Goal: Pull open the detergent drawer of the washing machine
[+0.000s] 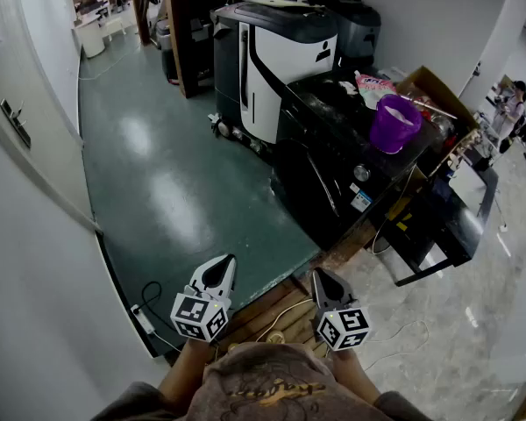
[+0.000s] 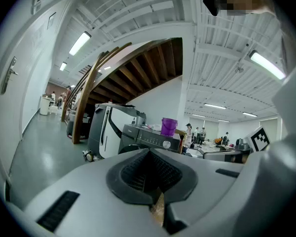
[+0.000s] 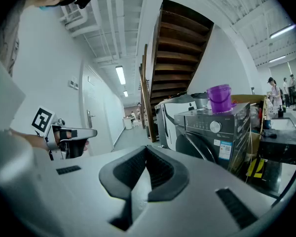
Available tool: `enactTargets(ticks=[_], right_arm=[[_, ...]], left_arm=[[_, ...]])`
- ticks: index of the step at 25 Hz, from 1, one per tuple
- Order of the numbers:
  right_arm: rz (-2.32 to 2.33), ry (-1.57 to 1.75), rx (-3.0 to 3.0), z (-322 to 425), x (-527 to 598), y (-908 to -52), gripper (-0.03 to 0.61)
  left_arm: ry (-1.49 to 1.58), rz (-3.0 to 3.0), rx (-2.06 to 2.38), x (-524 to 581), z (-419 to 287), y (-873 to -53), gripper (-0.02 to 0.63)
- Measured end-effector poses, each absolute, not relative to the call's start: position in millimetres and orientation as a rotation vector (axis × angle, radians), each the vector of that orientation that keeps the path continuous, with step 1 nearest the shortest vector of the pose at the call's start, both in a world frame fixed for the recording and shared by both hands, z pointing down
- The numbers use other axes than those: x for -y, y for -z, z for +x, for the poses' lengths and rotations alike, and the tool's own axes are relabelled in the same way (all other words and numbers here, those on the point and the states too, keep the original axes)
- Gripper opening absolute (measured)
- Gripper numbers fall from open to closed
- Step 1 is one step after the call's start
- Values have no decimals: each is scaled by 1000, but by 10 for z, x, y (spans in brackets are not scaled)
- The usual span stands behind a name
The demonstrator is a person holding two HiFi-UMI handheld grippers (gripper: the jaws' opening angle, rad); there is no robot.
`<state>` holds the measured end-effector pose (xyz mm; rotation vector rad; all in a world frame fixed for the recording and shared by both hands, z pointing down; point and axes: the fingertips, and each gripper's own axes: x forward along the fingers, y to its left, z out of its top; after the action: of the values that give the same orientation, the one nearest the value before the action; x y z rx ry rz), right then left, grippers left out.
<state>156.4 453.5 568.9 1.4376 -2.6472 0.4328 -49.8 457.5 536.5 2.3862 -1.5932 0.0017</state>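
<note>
Two tongs sit nearest, low in the head view: the left tongs and the right tongs. Each has its jaws together with nothing between them. Both aim at the one black washer and are well apart from it. Its front faces them, toward that view's lower left. The one drawer lies flush in the top control strip, at the end away from the single knob. Its long axis runs level along the front. One purple bucket stands on the washer's top. Beyond, one white-and-black floor machine stands just beside the washer.
</note>
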Motion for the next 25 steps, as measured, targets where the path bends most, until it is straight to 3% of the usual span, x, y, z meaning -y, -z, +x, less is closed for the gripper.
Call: enactTargets(ticks=[25], right_arm=[[1260,-463,2701,1768,-3904,-5925,3]], left_arm=[[80,2311,1687,-3974,-202,-5395,21]])
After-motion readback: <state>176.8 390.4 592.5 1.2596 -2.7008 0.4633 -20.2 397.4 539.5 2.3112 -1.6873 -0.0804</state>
